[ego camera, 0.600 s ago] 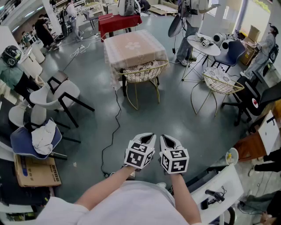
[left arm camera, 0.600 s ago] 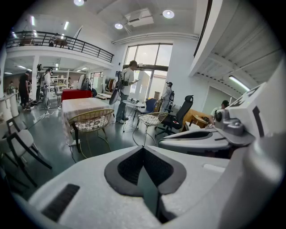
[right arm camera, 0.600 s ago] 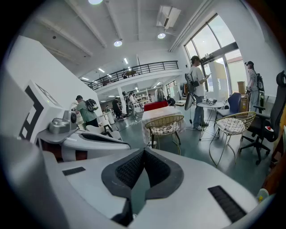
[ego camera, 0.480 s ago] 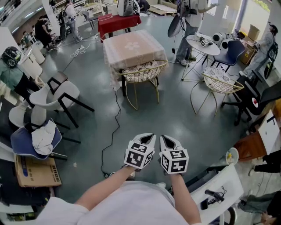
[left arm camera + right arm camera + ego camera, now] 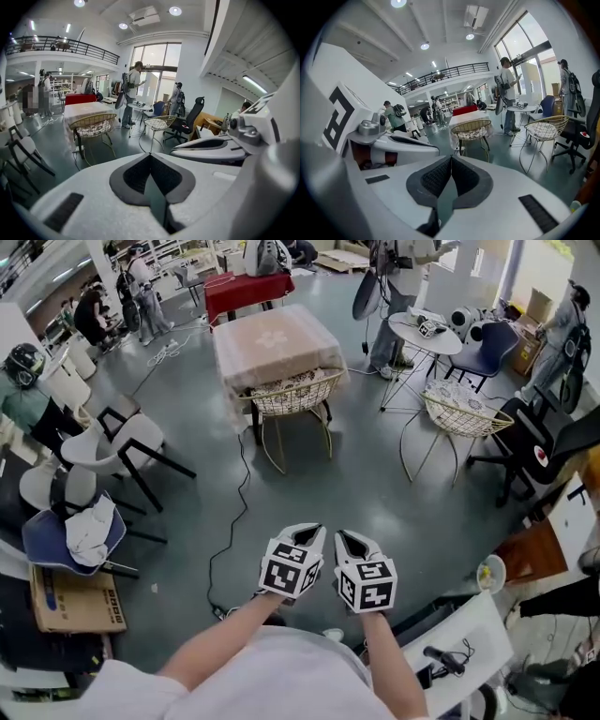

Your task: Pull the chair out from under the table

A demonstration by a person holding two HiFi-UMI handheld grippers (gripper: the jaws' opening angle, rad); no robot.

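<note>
Chair seemingly tucked at table — left tool and right tool closed, empty, well short

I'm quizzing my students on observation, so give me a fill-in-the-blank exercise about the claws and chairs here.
Both the left claw and the right claw are ____ and hold nothing.
The head view shows ____ gold wire chairs: the tucked chair at the covered table, the spare chair by the round table.
A black ____ snakes over the floor from the covered table towards the claws.
Missing words: shut; two; cable.
</note>
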